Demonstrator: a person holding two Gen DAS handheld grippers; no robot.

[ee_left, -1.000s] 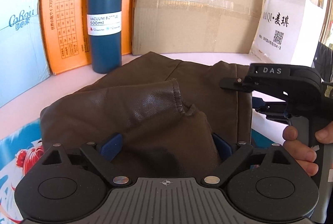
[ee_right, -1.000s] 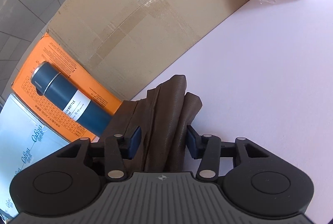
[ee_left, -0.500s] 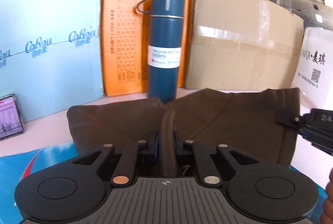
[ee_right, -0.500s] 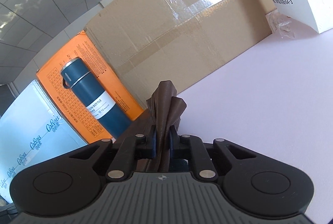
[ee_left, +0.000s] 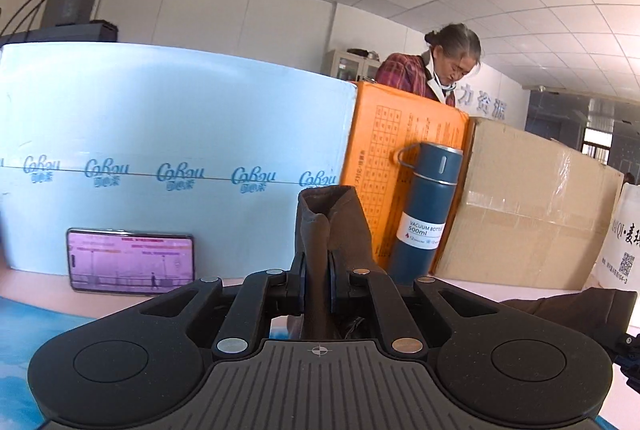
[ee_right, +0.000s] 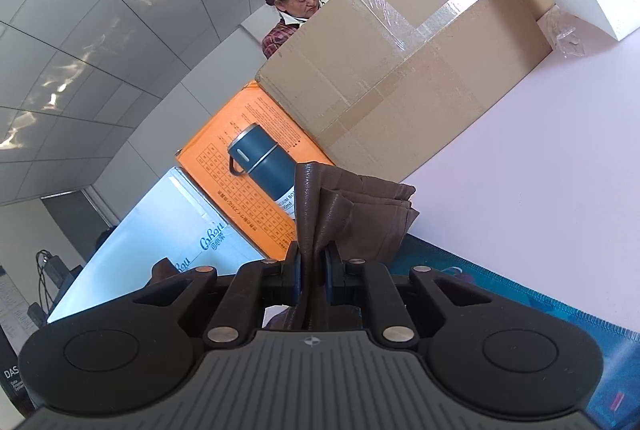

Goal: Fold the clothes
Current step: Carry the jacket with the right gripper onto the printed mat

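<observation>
Left wrist view, left hand-held gripper (ee_left: 317, 280) clenching brown garment (ee_left: 326, 226), right hand-held gripper (ee_right: 311, 276) likewise, garment's lower part hidden

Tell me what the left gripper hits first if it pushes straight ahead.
Likely the orange box, though depth is unclear. The left gripper is shut on the brown garment; the box stands directly behind it, the bottle just to the right.
</observation>
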